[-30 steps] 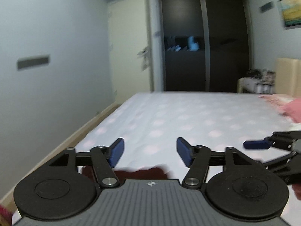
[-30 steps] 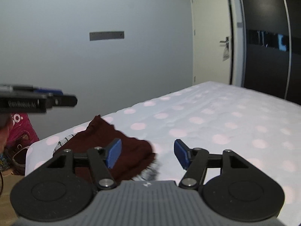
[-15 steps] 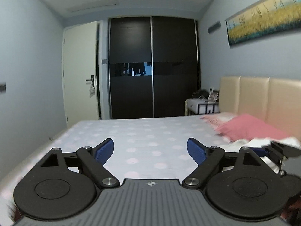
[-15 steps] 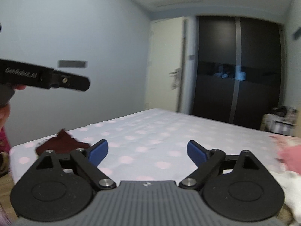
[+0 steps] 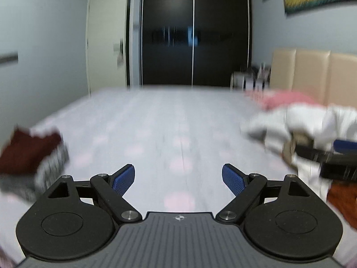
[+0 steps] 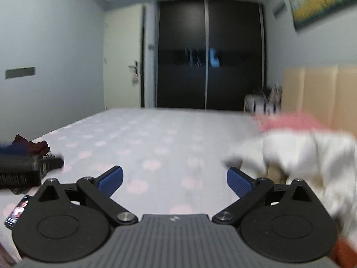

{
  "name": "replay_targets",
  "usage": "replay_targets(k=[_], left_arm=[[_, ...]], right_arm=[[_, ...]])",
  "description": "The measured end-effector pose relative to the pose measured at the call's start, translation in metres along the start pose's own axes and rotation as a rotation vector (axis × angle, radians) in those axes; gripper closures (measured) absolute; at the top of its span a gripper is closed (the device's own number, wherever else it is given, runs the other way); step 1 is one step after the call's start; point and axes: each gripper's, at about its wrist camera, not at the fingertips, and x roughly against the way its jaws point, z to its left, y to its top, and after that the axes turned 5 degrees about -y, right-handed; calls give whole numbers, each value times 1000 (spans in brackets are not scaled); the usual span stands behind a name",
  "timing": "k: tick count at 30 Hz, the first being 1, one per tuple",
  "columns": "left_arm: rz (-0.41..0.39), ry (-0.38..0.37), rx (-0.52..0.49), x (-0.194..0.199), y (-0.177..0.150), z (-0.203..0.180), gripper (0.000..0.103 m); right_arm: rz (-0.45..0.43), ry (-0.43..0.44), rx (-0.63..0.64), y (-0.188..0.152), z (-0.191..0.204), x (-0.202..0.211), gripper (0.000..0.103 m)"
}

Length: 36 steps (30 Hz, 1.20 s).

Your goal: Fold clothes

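Both views have swung right since 0.5 s ago: white clothes pile (image 6: 301, 151) at frame right; left claw (image 5: 178, 179) and right claw (image 6: 175, 179) wide, empty, above bed (image 5: 169, 120).

Pale blue-grey walls (image 6: 55, 44) under dim, cool light. Dark sliding wardrobe (image 5: 194, 35) across the far end, split by thin vertical strips, with a cream door (image 5: 107, 44) to its left. Beige padded headboard (image 5: 312, 76) on the right, a yellow-toned painting (image 6: 321, 2) above (blurred), a cluttered nightstand (image 6: 261, 102) beside it. Bed (image 6: 160, 138) in pink-dotted white sheet.
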Motion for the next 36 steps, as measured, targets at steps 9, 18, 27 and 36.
replay_targets(k=[9,18,27,36], left_arm=[[59,49,13,-47,-22,-6,17],[92,70,43,-58,-25,-14,17],[88,69,3,-51,-24,-19,17],[77,67,-8,-42,-23,-19,17]], right_arm=[[-1,-126,-5,-50,16,-21,3],[62,-97,-61,-55,9,-52,3],[62,-85,-50,-56,11,-47,3],[44,-87,-16,-59,14,-41,3]])
